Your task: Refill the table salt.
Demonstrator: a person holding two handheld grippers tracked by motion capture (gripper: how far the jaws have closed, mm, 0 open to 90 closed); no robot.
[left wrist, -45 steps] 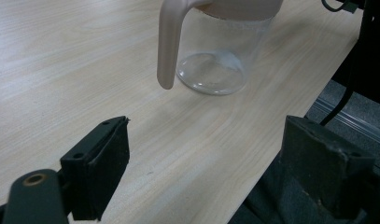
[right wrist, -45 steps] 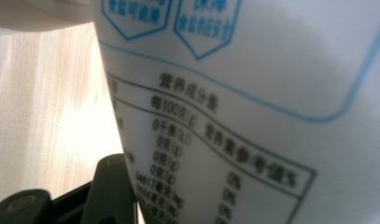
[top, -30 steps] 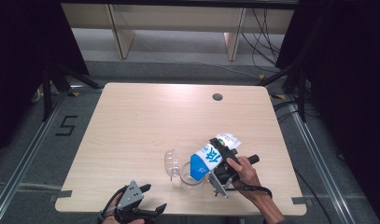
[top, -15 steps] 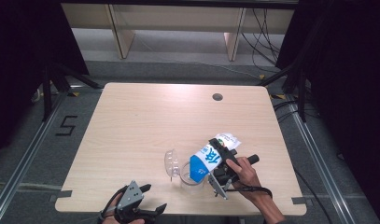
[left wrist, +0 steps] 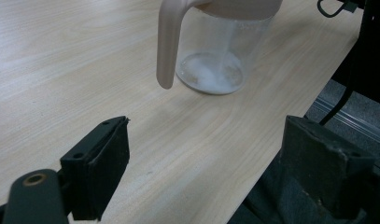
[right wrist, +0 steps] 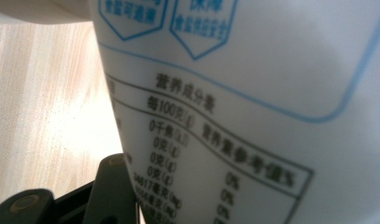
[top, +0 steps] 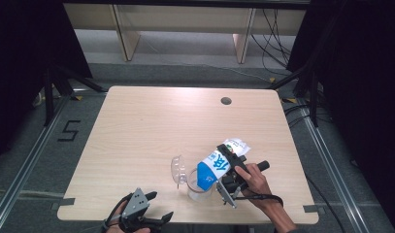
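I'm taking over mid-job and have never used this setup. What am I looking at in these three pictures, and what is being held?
No robot arm here: a person holds a two-jaw gripper in each hand at a wooden table. The high view looks down from above the person's side. The other two pictures come from cameras riding on each gripper. The right gripper clamps a white and blue bag, tilted mouth-down over a clear jug with a little white powder in its bottom. The jug's lid is flipped open. The left gripper, jaws apart and empty, waits near the table's front edge, facing the jug's handle.
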